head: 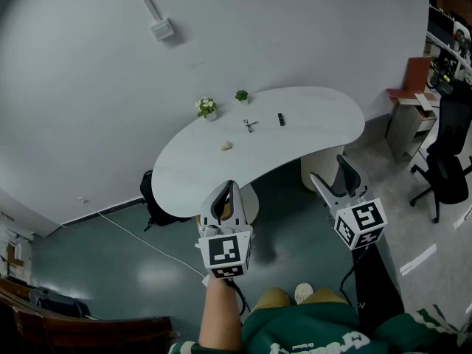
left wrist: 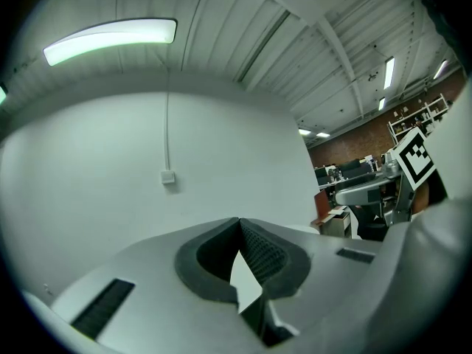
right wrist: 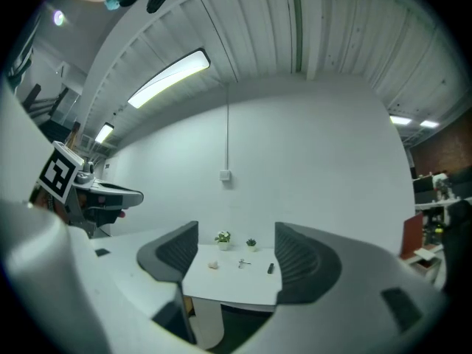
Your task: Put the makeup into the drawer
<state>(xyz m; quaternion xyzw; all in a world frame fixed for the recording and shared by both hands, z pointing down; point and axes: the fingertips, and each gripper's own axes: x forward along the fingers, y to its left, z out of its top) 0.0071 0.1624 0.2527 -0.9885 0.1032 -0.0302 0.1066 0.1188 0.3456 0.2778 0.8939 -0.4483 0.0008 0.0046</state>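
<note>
Across the far side of a pale-walled room stands a white, bean-shaped table (head: 324,127) on a dark green floor (head: 110,257). A black office chair (head: 446,150) sits well to its right, beside a small grey cabinet (head: 407,127), and a black bag (head: 156,201) lies on the floor under the table's left end.

Nearer, the person's forearm (head: 221,312) holds up the left gripper (head: 230,186), with its marker cube facing the camera. Its tongs are pressed together at the tips with nothing between them. The right gripper (head: 335,183) is held to the right, and its tongs stand wide apart and empty. Its own view shows the distant table framed between them.

Neither gripper is close to the table.

On the tabletop, near the far edge, are two little potted plants: a white-flowered plant (head: 206,108) and, just right of it, a green plant (head: 241,95). The makeup lies loose in front of them, well apart from both grippers: a small black stick (head: 281,119), a scissor-shaped metal tool (head: 251,125) to its left, and a pale lump (head: 226,145) further left and nearer.
</note>
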